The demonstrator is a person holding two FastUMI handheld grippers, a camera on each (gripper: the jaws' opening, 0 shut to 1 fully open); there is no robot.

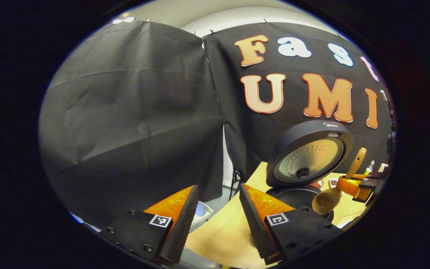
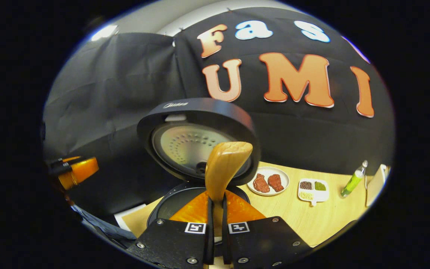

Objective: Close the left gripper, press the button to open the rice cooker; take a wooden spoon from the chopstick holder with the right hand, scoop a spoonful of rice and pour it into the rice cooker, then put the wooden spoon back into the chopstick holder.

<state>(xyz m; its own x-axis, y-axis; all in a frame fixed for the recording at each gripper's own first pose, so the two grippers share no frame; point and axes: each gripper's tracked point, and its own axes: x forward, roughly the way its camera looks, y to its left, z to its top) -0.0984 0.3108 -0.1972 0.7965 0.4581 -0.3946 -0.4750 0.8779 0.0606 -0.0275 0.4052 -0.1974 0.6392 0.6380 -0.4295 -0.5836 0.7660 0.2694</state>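
The right hand-held gripper (image 2: 215,209) is clamped tight on the wooden spoon (image 2: 224,168), both fingers pinching its handle, with the spoon's bowl over the open rice cooker (image 2: 200,127). The left hand-held gripper (image 1: 215,220) is wide open, holding nothing, hovering off the counter (image 1: 222,231) edge. The right gripper view also picks up a plate (image 2: 268,181) with 2 meat pieces, a divided dish (image 2: 313,189) and a green bottle (image 2: 352,181).

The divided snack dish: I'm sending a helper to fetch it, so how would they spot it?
Start at the open rice cooker on the wooden table. To its right sits a round plate with two reddish pieces, then the divided dish, before the green bottle. It alone is white, squarish and split into compartments.
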